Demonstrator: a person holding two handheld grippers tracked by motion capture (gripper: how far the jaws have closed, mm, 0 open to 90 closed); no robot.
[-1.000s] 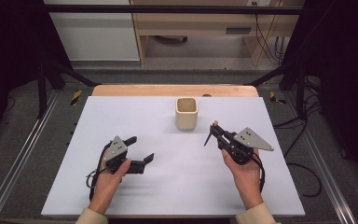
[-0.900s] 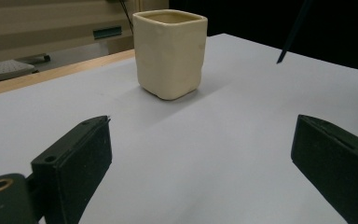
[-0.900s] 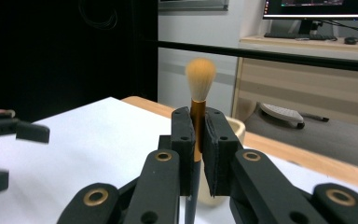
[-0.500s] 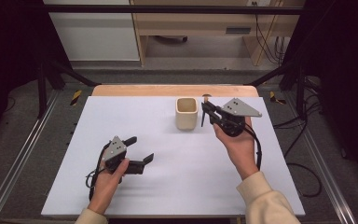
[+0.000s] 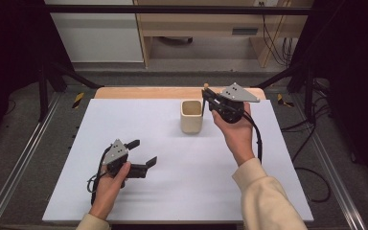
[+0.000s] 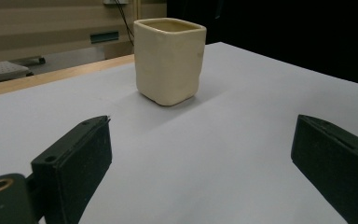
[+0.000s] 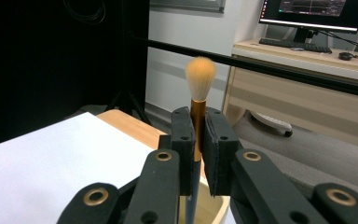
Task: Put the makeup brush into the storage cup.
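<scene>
A cream square-sided cup point(image 5: 191, 116) stands upright at the far middle of the white table top point(image 5: 182, 191). My right gripper point(image 5: 206, 98) hovers at the cup's far right rim, shut on a brush point(image 7: 200, 78) with tan bristles, a gold ferrule and a dark handle. The bristles point(image 5: 205, 86) point up; the handle runs down between the jaws toward the cup's opening point(image 7: 214, 207). My left gripper point(image 5: 143, 152) rests on the table at the near left, open with nothing between its fingers. Ahead of the left gripper point(image 6: 200, 163) stands the cup point(image 6: 169, 60), well clear.
A wooden strip point(image 5: 139, 92) edges the far side of the table. Metal rails point(image 5: 19, 163) flank it, and cables point(image 5: 311, 124) lie on the floor at the right. Beyond the table are a desk with monitors point(image 7: 307, 14) and cabinets.
My right gripper has carried the brush up and away from the person, from the near right of the table to the cup's right rim. The left gripper has stayed put.
</scene>
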